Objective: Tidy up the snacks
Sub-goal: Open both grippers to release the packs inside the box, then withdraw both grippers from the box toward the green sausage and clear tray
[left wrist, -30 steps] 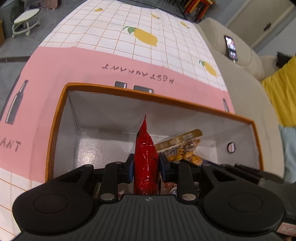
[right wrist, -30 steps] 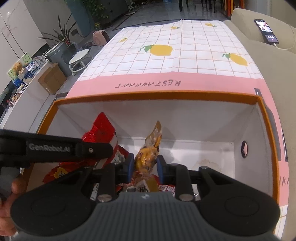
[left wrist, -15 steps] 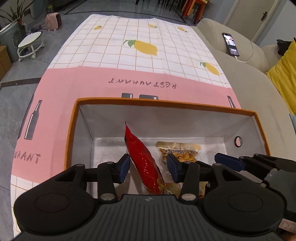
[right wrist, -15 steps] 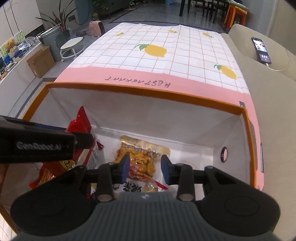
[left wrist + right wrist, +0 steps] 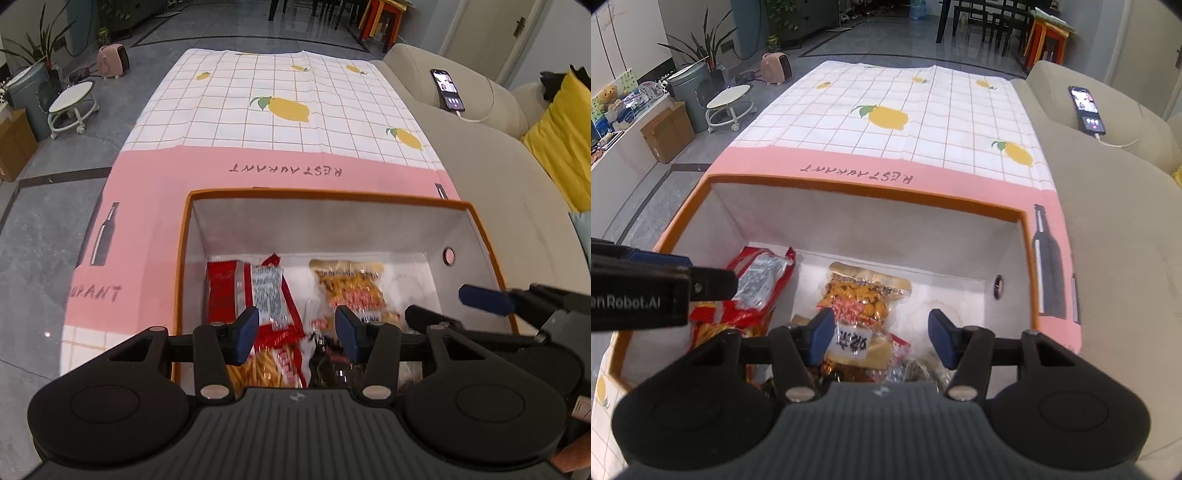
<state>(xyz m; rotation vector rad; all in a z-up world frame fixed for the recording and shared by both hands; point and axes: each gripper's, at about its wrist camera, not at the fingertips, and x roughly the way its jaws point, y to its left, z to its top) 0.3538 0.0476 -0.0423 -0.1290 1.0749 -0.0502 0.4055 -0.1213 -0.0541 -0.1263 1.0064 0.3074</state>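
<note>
An orange-rimmed box (image 5: 325,195) with white inner walls stands on the tablecloth. A red snack packet (image 5: 255,291) lies flat at its left, and a yellow-orange packet (image 5: 351,288) lies beside it, with more packets nearer me. My left gripper (image 5: 295,332) hovers above the red packet, jaws opening, nothing between the pads. In the right wrist view my right gripper (image 5: 881,336) hangs over the yellow-orange packet (image 5: 862,295), jaws opening and clear of it. The red packet (image 5: 757,284) lies by the box's (image 5: 868,192) left wall, partly hidden by a left gripper finger (image 5: 713,284).
The pink and white lemon-print tablecloth (image 5: 280,96) stretches beyond the box. A beige sofa (image 5: 491,177) with a phone (image 5: 448,90) and a yellow cushion runs along the right. A white stool (image 5: 729,101), a cardboard carton (image 5: 668,133) and a bin stand on the floor at the left.
Both grippers have opened and risen. The red packet dropped from the left jaws and the yellow-orange packet from the right jaws; both now lie flat in the box.
</note>
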